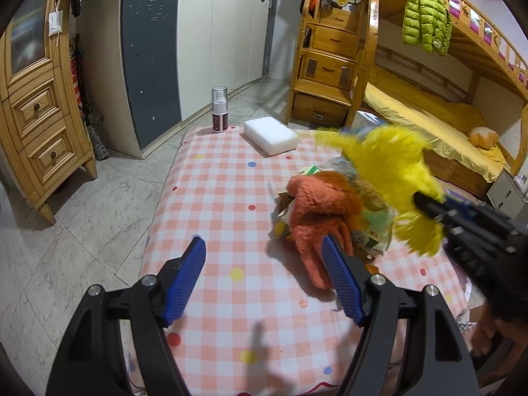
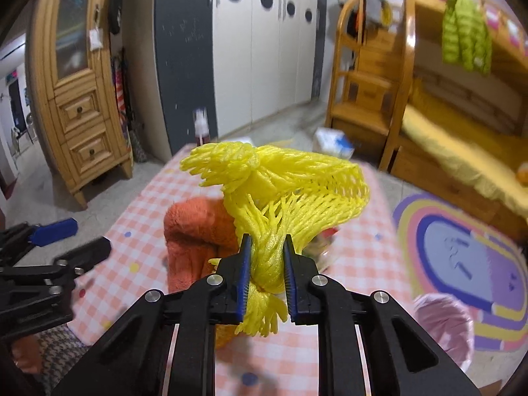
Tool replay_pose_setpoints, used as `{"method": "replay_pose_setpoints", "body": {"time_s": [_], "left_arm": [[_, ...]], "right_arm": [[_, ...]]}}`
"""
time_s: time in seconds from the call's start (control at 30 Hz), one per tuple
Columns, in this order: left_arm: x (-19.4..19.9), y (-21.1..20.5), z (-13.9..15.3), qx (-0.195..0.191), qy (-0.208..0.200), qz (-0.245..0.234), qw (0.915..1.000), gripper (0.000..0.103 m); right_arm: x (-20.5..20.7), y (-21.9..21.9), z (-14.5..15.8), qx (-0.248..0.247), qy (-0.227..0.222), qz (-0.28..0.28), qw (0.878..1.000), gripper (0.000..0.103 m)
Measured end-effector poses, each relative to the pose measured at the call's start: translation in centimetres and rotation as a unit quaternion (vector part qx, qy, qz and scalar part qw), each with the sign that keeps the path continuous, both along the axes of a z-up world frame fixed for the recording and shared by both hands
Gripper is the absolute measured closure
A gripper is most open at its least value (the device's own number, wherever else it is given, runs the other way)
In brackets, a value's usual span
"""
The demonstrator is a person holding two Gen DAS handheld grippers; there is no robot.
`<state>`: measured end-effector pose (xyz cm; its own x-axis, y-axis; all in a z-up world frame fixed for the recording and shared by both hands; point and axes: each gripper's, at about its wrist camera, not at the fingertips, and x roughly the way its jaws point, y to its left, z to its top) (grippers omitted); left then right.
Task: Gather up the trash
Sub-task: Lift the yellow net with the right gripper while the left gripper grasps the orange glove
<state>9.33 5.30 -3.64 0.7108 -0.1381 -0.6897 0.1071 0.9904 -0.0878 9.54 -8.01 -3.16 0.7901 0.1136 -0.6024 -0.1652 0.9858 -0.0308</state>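
Left wrist view: looking down and forward, close above the checked table (image 1: 231,198). Right wrist view: likewise, from further right. Shared: table, wardrobe (image 2: 264,49), bunk bed (image 1: 429,115).

No legible text, label or number on anything in view.

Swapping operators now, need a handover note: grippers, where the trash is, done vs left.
Right gripper: shut on the yellow foam net, lifted clear of the checked table.
Left gripper: open, empty, low over the table beside the orange plush glove.
Wrapper pile sits under and behind the glove. White foam block and spray bottle stand at the far edge.
Pink-lined bin is on the floor to the right.
Done: net picked. Left: drop it in the bin, then clear the wrappers.
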Motion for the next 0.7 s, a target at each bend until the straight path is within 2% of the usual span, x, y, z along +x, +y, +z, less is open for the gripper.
{"method": "replay_pose_setpoints", "body": {"time_s": [0.2,0.37,0.53,0.7], "left_arm": [[0.5,-1.1,-0.1,0.002,-0.001,-0.024,0.9997,0.031],[2.0,-2.8,-0.9,0.023,-0.002,-0.047,0.9986,0.032],[4.5,-3.8,-2.2,0.035,0.014,-0.069,0.9969,0.045],[6.5,-4.4,-3.6,0.046,0.025,-0.097,0.9939,0.052]], "right_arm": [[-3.7,-3.3,3.1,-0.015,-0.046,-0.015,0.999,0.085],[-4.8,-5.4,3.0,-0.027,-0.045,-0.033,0.998,0.085],[-4.1,-6.7,2.2,-0.020,-0.036,-0.046,0.998,0.085],[-3.5,-7.2,1.5,-0.013,-0.028,-0.045,0.999,0.085]]}}
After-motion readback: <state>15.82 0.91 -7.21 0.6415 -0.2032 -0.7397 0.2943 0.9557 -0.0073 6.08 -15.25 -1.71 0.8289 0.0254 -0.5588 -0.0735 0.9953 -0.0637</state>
